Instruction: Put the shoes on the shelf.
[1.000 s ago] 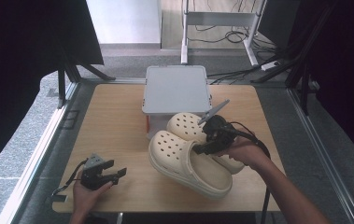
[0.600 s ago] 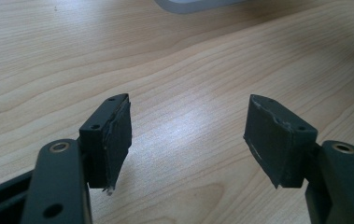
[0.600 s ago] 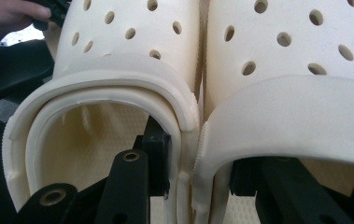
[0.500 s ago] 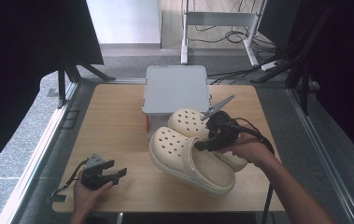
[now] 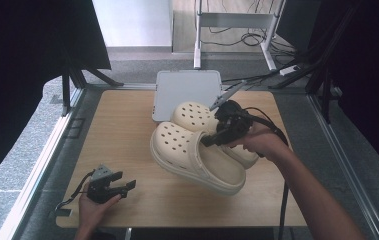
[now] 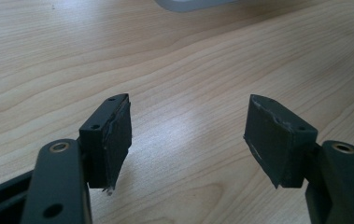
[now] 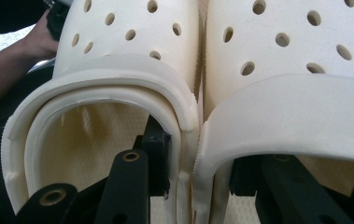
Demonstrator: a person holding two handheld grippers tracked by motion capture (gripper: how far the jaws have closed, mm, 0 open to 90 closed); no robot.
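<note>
Two cream perforated clogs lie side by side, the near clog (image 5: 197, 157) and the far clog (image 5: 194, 116), tilted with their toes toward the left. My right gripper (image 5: 217, 136) reaches into their openings, held by a hand from the right. In the right gripper view one finger (image 7: 156, 158) is inside the left clog (image 7: 128, 46) and the other is inside the right clog (image 7: 296, 56). My right gripper (image 7: 198, 172) is shut on the two touching side walls. My left gripper (image 5: 127, 186) rests at the front left of the table, and my left gripper (image 6: 188, 140) is open over bare wood.
A white square box (image 5: 187, 90) stands at the back middle of the wooden table (image 5: 122, 130), just behind the clogs; its corner (image 6: 188, 3) shows in the left gripper view. Metal frame rails run along both table sides. A cable trails from the right gripper.
The right gripper has risen with both clogs pinched together; the near clog's heel end is lifted off the table. The left gripper has stayed where it was.
</note>
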